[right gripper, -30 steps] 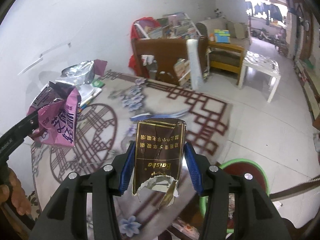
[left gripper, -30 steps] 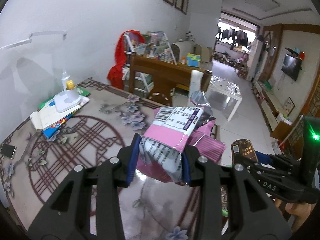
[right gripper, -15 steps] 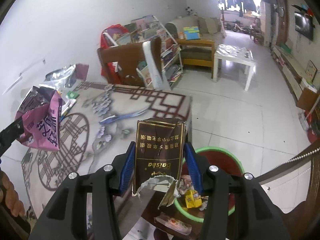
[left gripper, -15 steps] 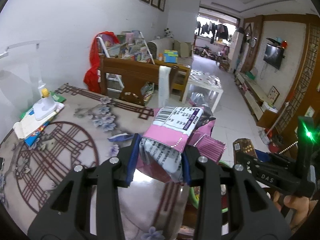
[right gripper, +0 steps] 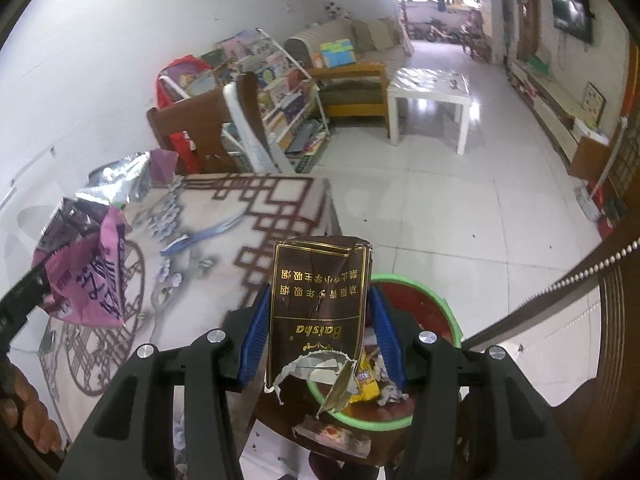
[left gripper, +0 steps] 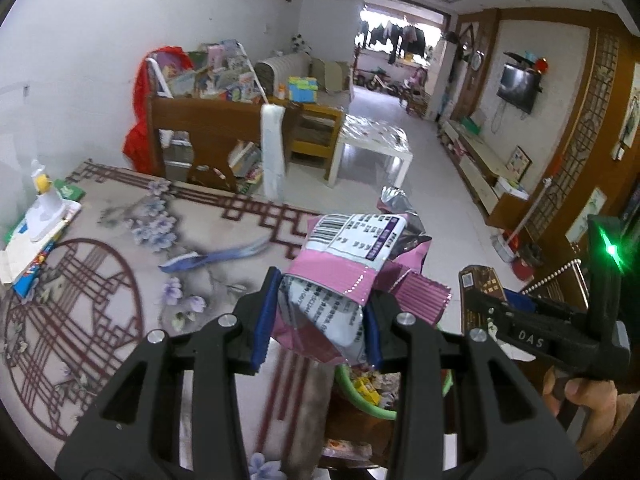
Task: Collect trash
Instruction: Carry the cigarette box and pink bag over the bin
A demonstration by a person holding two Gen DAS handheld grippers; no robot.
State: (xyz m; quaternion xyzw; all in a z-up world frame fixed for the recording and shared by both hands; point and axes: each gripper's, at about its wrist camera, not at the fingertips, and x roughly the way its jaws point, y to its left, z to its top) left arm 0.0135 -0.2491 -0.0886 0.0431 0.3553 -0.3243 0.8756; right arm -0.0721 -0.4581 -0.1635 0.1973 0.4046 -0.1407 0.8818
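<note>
At the far left edge of the tabletop [left gripper: 120, 272], patterned with red lattice and pale flowers, a white lamp base [left gripper: 46, 208] sits on a stack of books, and a blue strip [left gripper: 216, 256] lies near the middle. Behind stand a wooden chair [left gripper: 208, 136], a crowded bookshelf, then a white side table [left gripper: 372, 144] on the tiled floor. The left gripper [left gripper: 316, 320] is clamped on a crumpled pink and white snack bag [left gripper: 340, 276] above the table's near right edge. The right gripper [right gripper: 320, 332] pinches a torn brown cigarette pack [right gripper: 320, 304]. Only the right view shows the green-rimmed bin [right gripper: 444, 308] clearly, holding wrappers just beyond the table's corner, directly below the pack
</note>
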